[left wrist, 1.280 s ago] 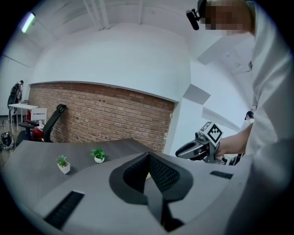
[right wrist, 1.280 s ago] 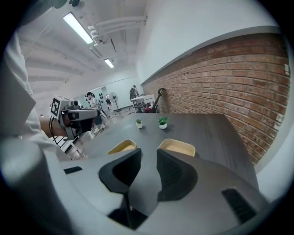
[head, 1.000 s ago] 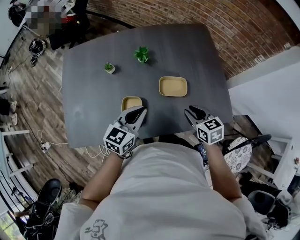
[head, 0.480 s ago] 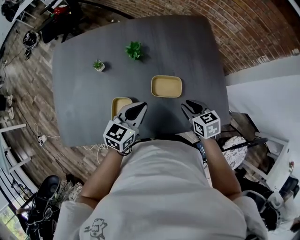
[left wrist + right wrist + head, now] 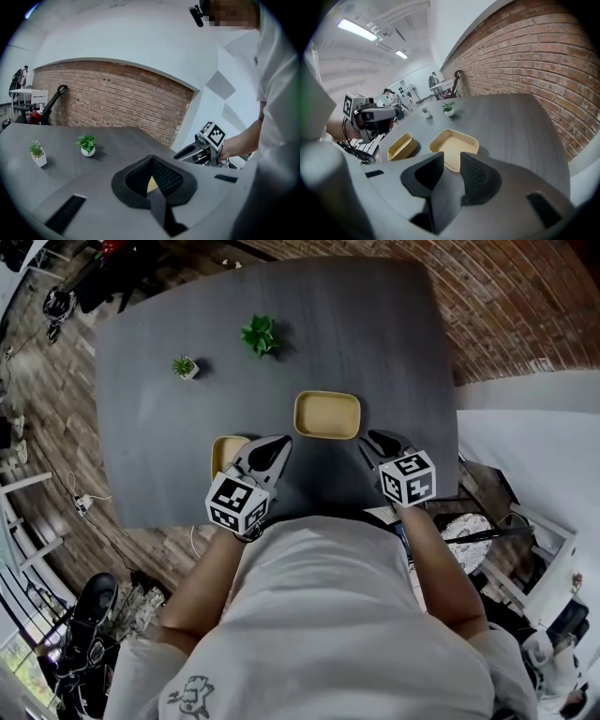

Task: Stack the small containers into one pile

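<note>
Two tan containers lie on the dark grey table (image 5: 169, 446). The larger container (image 5: 327, 414) (image 5: 454, 142) sits mid-table; the smaller one (image 5: 225, 454) (image 5: 402, 146) lies to its left, nearer the front edge. My left gripper (image 5: 279, 442) (image 5: 151, 159) hovers at the smaller container's right edge, covering part of it, its jaw tips together and nothing held; a tan sliver (image 5: 152, 186) shows behind them. Just right of the larger container's near corner is my right gripper (image 5: 368, 439) (image 5: 452, 157), its jaws apart and empty.
Two small potted plants (image 5: 258, 334) (image 5: 186, 366) stand at the table's far left part. A brick wall runs behind the table's far and right sides. A chair (image 5: 469, 532) stands off the table's right front corner. My body is against the front edge.
Both grippers have moved forward and lower over the table toward the containers. The left one now overlaps the smaller container's right edge. Neither container has moved.
</note>
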